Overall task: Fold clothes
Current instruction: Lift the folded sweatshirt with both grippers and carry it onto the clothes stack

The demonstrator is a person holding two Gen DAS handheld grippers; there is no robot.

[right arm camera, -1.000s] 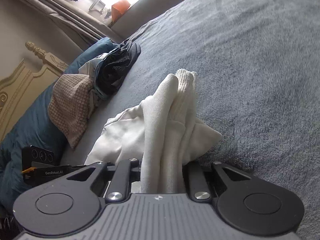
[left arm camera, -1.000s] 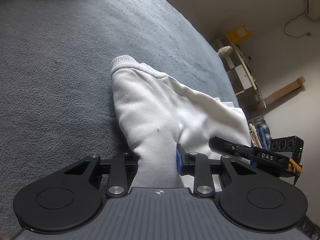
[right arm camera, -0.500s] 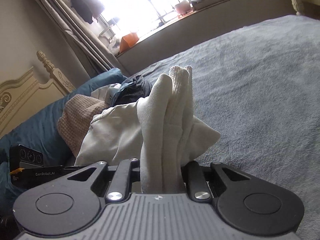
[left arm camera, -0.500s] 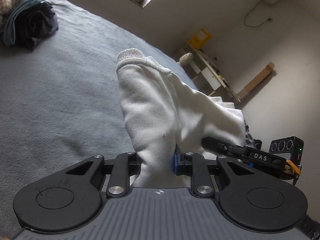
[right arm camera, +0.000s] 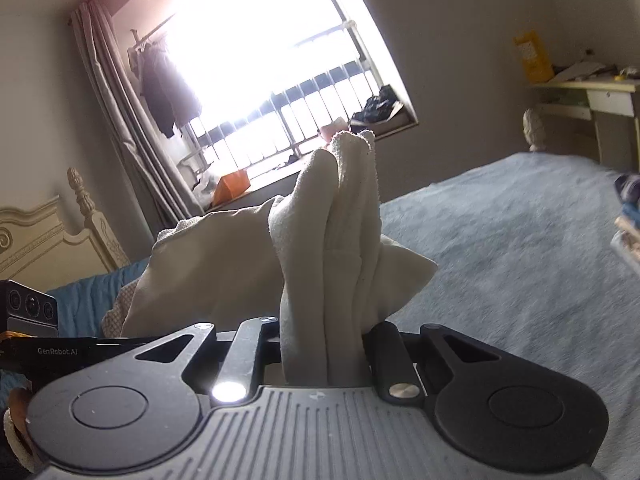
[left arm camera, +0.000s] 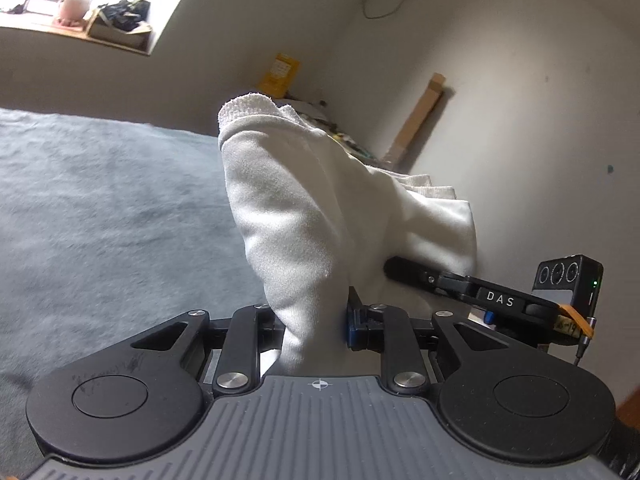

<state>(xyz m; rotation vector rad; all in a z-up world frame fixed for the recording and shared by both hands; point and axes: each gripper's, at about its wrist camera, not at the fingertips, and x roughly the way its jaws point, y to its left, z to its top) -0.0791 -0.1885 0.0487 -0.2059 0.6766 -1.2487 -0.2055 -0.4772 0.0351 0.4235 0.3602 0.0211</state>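
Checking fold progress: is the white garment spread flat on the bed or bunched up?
Bunched up: the white garment stands gathered in thick folds above the bed.

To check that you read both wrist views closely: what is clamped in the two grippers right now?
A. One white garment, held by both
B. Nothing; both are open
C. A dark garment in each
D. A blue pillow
A: the white garment is bunched between the fingers of the left gripper and of the right gripper.
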